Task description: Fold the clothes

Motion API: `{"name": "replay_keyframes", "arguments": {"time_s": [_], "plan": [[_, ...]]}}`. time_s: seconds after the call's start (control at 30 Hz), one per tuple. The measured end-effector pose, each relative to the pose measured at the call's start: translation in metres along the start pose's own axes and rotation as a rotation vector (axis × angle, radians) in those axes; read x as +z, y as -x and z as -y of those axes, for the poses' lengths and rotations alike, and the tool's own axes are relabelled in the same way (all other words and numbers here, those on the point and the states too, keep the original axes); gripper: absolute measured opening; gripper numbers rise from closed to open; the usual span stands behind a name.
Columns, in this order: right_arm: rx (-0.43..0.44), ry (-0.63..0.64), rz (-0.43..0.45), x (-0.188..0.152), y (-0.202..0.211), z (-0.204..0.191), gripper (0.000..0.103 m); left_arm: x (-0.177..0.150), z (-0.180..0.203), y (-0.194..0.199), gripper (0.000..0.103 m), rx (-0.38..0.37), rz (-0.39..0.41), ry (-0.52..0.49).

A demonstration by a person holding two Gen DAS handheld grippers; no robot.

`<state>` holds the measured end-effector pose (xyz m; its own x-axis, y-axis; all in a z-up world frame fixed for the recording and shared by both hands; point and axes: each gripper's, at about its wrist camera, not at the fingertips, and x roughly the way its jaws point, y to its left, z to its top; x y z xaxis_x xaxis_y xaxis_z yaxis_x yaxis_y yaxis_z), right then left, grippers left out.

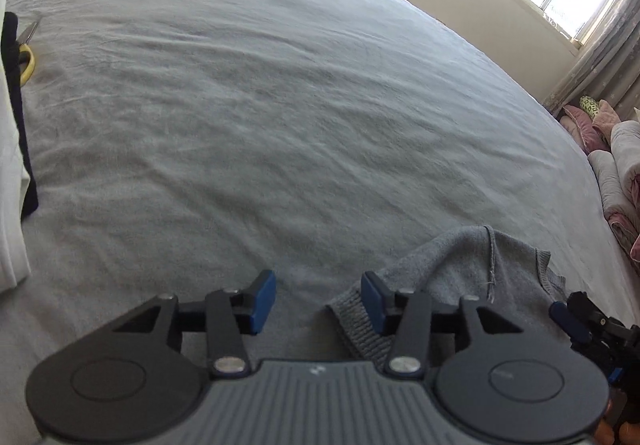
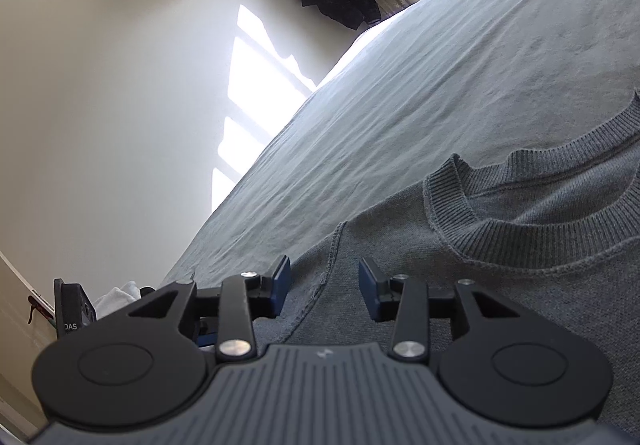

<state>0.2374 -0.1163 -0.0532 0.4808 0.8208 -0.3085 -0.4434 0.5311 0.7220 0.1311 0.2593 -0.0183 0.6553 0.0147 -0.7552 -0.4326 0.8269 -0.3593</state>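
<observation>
the letters "oas" stand on a black device (image 2: 74,311) at the lower left.

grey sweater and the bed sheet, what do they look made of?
Sweater: looks like a soft matte knit, probably cotton or a blend; ribbed collar and cuff, raised seams.
Bed sheet: thin matte woven cloth, perhaps cotton; fine creases across it, no sheen. Exact fibre can't be told for either.

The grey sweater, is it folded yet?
Not yet. The grey sweater lies spread on the bed, collar showing. The left gripper and right gripper are open, holding nothing. A cuff lies bunched; the folding remains.
</observation>
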Motion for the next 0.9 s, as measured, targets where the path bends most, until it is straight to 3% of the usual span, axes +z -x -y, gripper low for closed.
{"name": "replay_keyframes", "arguments": {"time_s": [0.13, 0.2, 0.4, 0.5, 0.67, 0.83, 0.9], "plan": [[-0.006, -0.001, -0.002, 0.0, 0.0, -0.001, 0.043, -0.008, 0.002, -0.001, 0.039, -0.025, -0.007, 0.053], [-0.009, 0.002, -0.003, 0.001, 0.002, -0.003, 0.043, -0.011, 0.008, -0.008, 0.001, -0.024, -0.005, 0.041], [-0.068, 0.066, 0.009, 0.007, 0.014, -0.018, 0.045, 0.005, 0.013, -0.013, 0.001, 0.067, 0.093, -0.071], [-0.182, 0.152, 0.026, 0.008, 0.015, -0.028, 0.05, 0.022, 0.008, -0.015, 0.001, 0.112, 0.14, -0.1], [-0.321, 0.22, 0.003, 0.004, -0.001, -0.026, 0.05, 0.053, 0.011, -0.031, 0.001, 0.12, 0.154, -0.152], [-0.427, 0.337, 0.028, 0.01, -0.025, -0.029, 0.05, 0.059, 0.005, -0.044, 0.002, 0.029, 0.09, -0.143], [-0.485, 0.411, 0.006, 0.018, -0.041, -0.026, 0.05, 0.056, -0.001, -0.042, 0.008, -0.004, 0.086, -0.13]]}}
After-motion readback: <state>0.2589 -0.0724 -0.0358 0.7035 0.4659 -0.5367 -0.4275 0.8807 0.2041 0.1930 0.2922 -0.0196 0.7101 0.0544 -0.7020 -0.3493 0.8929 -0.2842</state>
